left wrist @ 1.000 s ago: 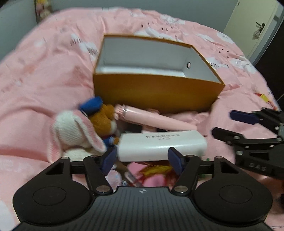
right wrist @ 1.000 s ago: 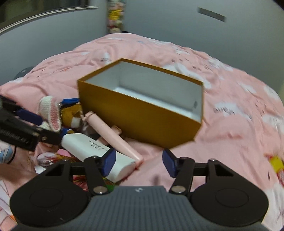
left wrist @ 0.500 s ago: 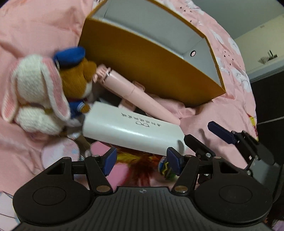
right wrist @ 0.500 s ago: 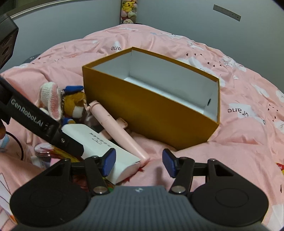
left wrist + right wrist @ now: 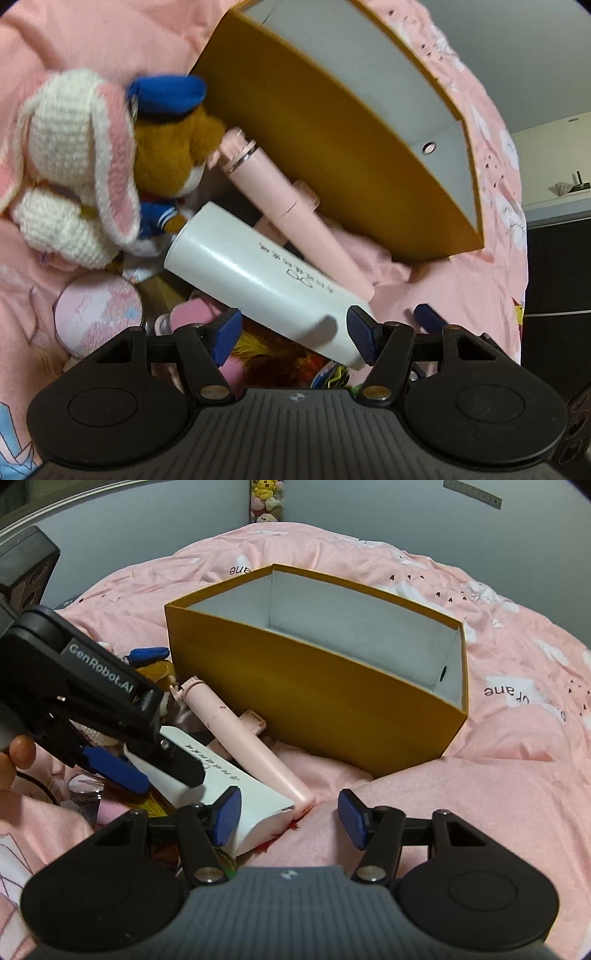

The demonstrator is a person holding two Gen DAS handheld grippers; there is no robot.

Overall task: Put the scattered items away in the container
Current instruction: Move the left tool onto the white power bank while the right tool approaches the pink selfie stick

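On the pink bed [image 5: 517,775], beside the orange box [image 5: 332,709], the white bottle [image 5: 258,280] lay on the item pile, long axis diagonal, running from the plush toys toward the box's near corner. Left hand-held gripper [image 5: 293,334] sat right over its near end, jaws spread and straddling it, pads not visibly pressing. Right hand-held gripper [image 5: 288,816] was also spread and empty, with that same end just off its left pad. Left looked nearer, so likely it takes the bottle. Pink stick [image 5: 288,210] lay touching alongside, so snag risk.

Bedroom: pink duvet [image 5: 498,775], plush toys [image 5: 266,498]
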